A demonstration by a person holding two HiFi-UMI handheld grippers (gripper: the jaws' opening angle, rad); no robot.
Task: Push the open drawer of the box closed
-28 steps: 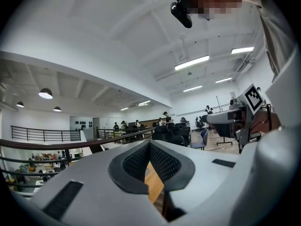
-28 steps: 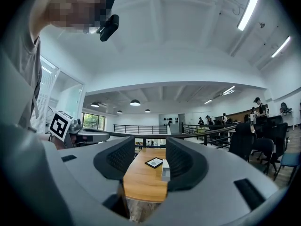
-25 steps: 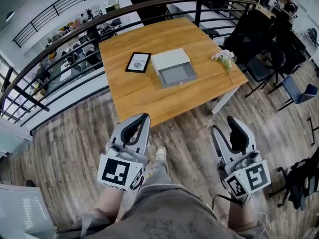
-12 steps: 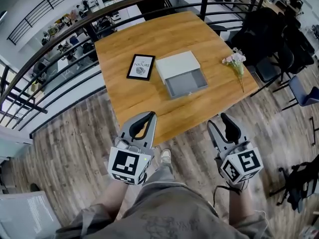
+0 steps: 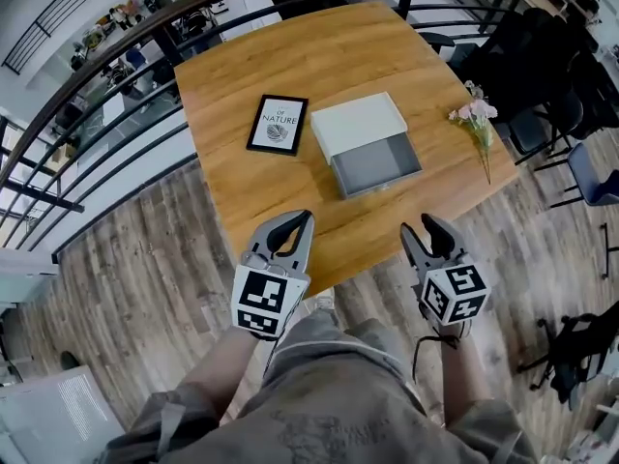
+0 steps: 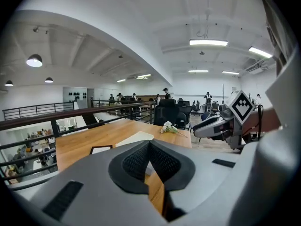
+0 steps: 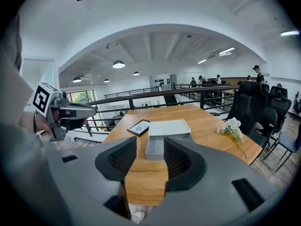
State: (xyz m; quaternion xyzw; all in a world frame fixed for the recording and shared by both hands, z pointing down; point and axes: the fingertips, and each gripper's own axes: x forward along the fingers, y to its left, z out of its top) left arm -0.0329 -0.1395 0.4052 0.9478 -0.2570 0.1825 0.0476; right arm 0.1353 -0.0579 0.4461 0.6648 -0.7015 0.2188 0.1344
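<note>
A white box (image 5: 356, 121) lies on the wooden table (image 5: 242, 187), and its grey drawer (image 5: 377, 165) is pulled out toward me. The right gripper view shows the same box (image 7: 169, 127) and open drawer (image 7: 154, 147) straight ahead between the jaws. Both grippers hover over the table's near edge, well short of the drawer. My left gripper (image 5: 301, 221) is shut with its tips meeting and nothing in it (image 6: 149, 145). My right gripper (image 5: 426, 228) is open; its jaws are closing with nothing between them (image 7: 150, 160).
A framed picture (image 5: 278, 124) lies left of the box. A small bunch of flowers (image 5: 477, 114) rests near the table's right edge. A dark railing (image 5: 116, 61) runs behind and to the left of the table. Black chairs (image 5: 551, 75) stand to the right.
Both grippers have moved forward from over the floor to the table's near edge. The table and box now sit nearer in view. The right jaws stand a little narrower.
</note>
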